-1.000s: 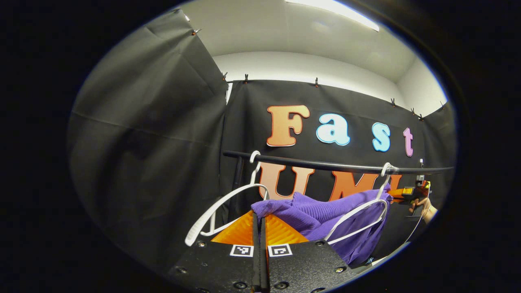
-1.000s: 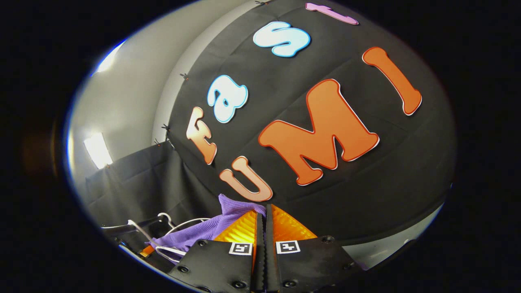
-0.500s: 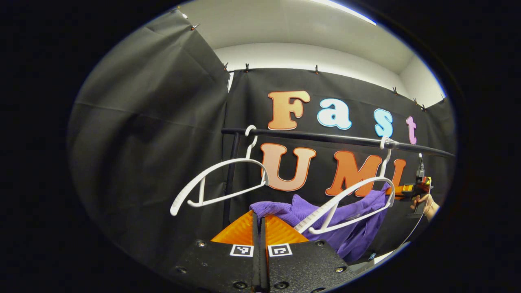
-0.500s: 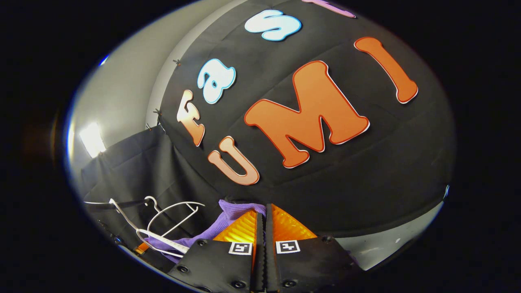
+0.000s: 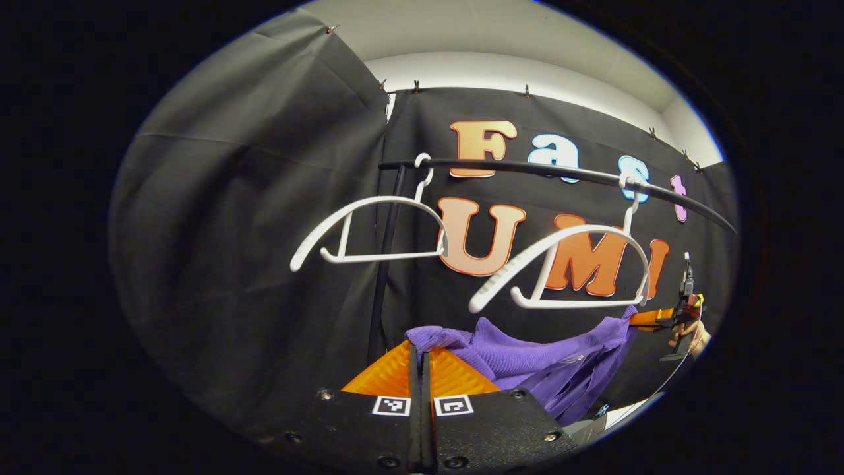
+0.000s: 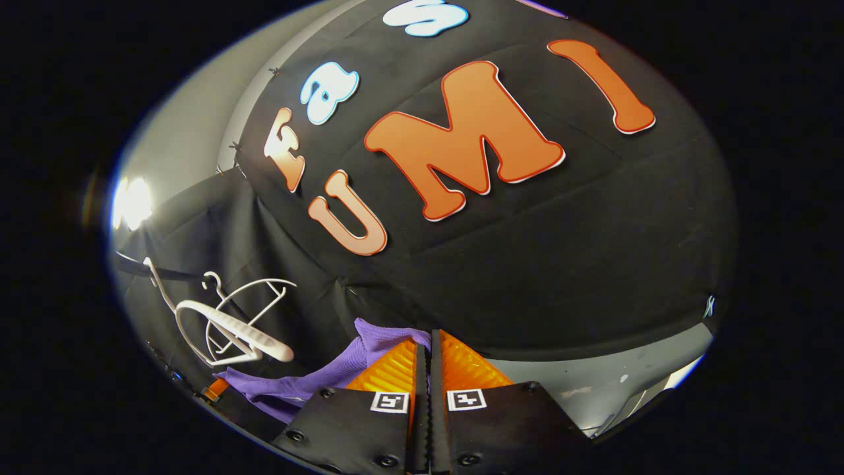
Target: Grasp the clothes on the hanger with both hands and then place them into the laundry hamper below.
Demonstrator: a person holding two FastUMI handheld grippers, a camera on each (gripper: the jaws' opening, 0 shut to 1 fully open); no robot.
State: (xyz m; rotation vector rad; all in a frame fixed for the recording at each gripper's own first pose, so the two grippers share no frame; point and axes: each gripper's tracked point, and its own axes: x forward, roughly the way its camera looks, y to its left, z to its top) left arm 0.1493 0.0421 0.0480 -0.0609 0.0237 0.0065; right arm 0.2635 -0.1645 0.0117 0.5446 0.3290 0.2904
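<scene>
Knitwear slung between two claws: the purple sweater (image 5: 527,359) hangs free below the white hanger (image 5: 560,270) on the rail (image 5: 560,173), one end pinched in the left claw (image 5: 421,359), whose fingers are closed tight on a fold just ahead of its tips. From there the cloth sags away to the far right, where the right claw (image 5: 649,318) and the hand (image 5: 689,333) holding it grip the other end. In the right gripper view that claw (image 6: 426,359) is likewise clamped on a purple fold (image 6: 369,336), with the rest of the garment trailing off to its lower left beneath two bare hangers (image 6: 224,316). A second, empty hanger (image 5: 369,227) sits up and left of the left claw. The ribbed knit looks light, soft and limp; it drapes under its own weight, so it should follow the claws without resistance but could slide if the pinch is shallow. Holding thick bunched folds near each shoulder seems the safest grip. The hamper is out of sight, presumably below.
</scene>
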